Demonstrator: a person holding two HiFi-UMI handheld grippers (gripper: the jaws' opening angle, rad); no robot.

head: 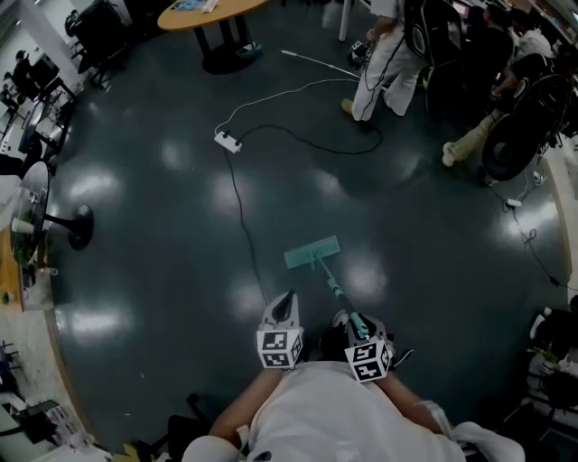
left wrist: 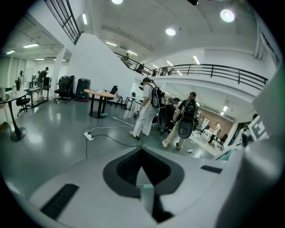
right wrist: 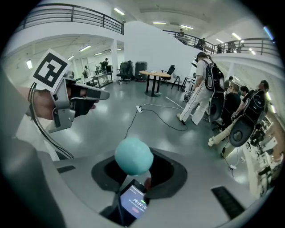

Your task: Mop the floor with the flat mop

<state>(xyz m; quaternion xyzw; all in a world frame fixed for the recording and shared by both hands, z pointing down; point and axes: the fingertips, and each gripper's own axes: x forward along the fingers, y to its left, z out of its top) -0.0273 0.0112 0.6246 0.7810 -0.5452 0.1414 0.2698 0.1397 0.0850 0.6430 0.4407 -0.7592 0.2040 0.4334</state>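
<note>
The flat mop rests its teal head [head: 312, 254] on the dark floor just ahead of me. Its handle [head: 330, 285] slopes back to my right gripper [head: 354, 321], which is shut on it. In the right gripper view the handle's rounded teal end [right wrist: 133, 156] sticks out above the jaws. My left gripper [head: 287, 298] hangs beside it, a little to the left, jaws together and holding nothing. It also appears in the right gripper view as the left gripper [right wrist: 103, 95] held in a hand. The left gripper view looks out over the room.
A black cable [head: 242, 221] runs from a white power strip [head: 228, 141] across the floor, passing left of the mop head. People [head: 388, 63] stand at the far right. A round table [head: 209, 13] stands behind, a floor fan [head: 36, 212] at the left.
</note>
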